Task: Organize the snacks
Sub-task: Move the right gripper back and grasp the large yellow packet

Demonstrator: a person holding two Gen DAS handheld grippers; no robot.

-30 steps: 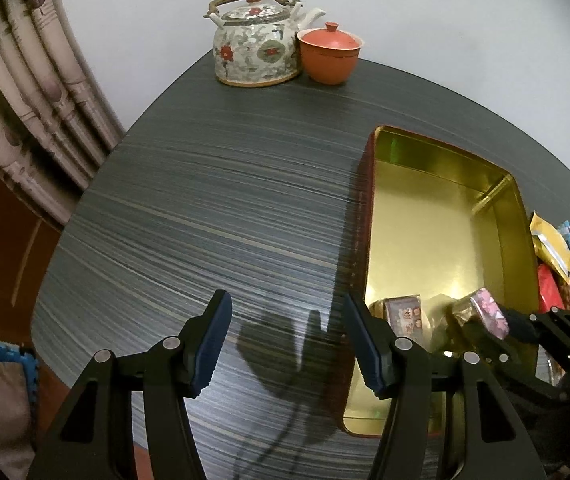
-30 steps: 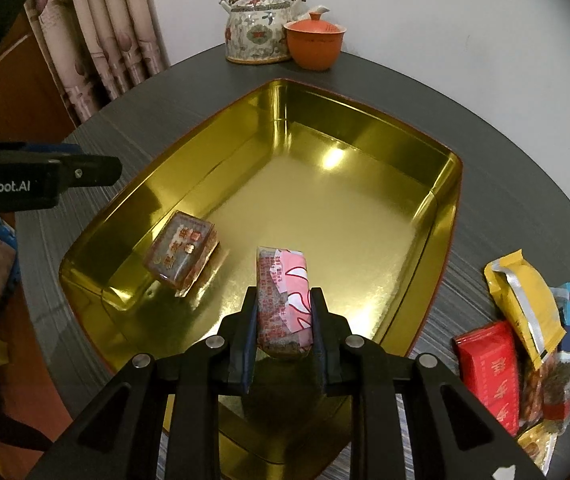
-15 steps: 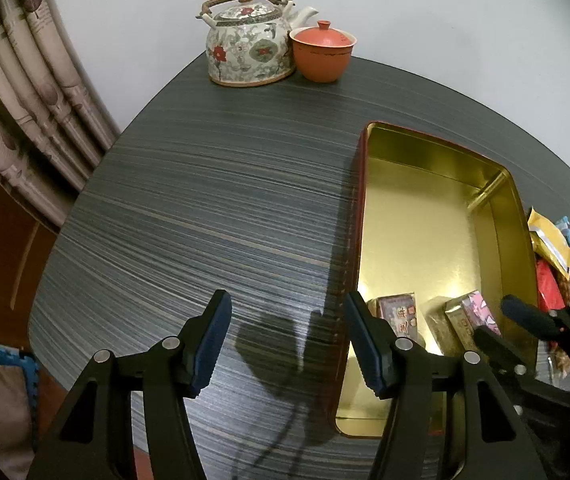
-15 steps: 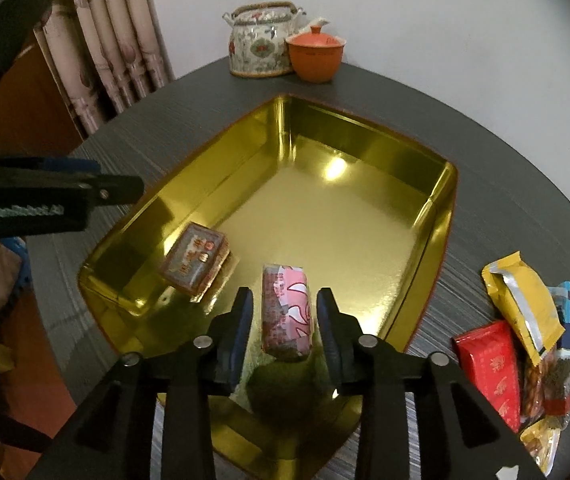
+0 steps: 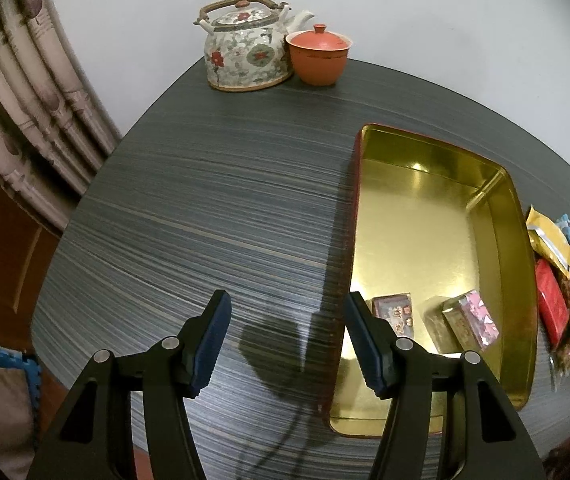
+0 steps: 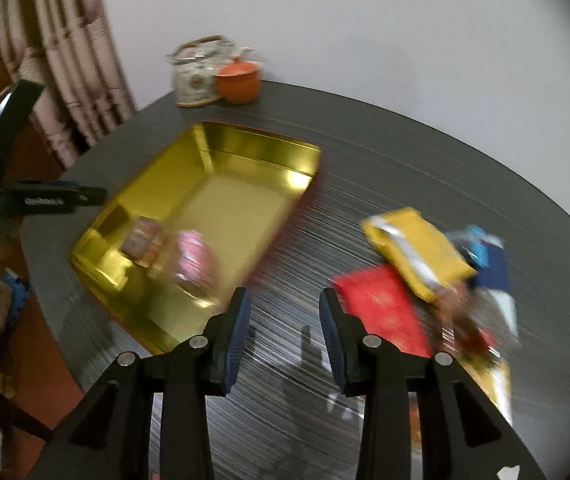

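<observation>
A gold tin tray (image 5: pixel 525 280) (image 6: pixel 245 148) lies on the dark table. In its near end lie a pink snack pack (image 5: pixel 475 320) (image 6: pixel 195 256) and a brown snack pack (image 5: pixel 395 314) (image 6: pixel 143 240). Loose snacks lie right of the tray: a red pack (image 6: pixel 385 308) (image 5: pixel 551 304), a yellow pack (image 6: pixel 417 252) (image 5: pixel 549 238) and blue ones (image 6: pixel 485 256). My right gripper (image 6: pixel 284 334) is open and empty over bare table between tray and pile; its view is blurred. My left gripper (image 5: pixel 287 340) is open and empty, left of the tray's near corner.
A floral teapot (image 5: pixel 245 48) and an orange lidded cup (image 5: pixel 319 58) stand at the table's far edge by the wall. A curtain (image 5: pixel 17 120) hangs at the left. The table's rounded edge runs close below both grippers.
My right gripper opened, left the pink pack in the tray, then drew back and swung right toward the snack pile. My left gripper stayed open and shifted little.
</observation>
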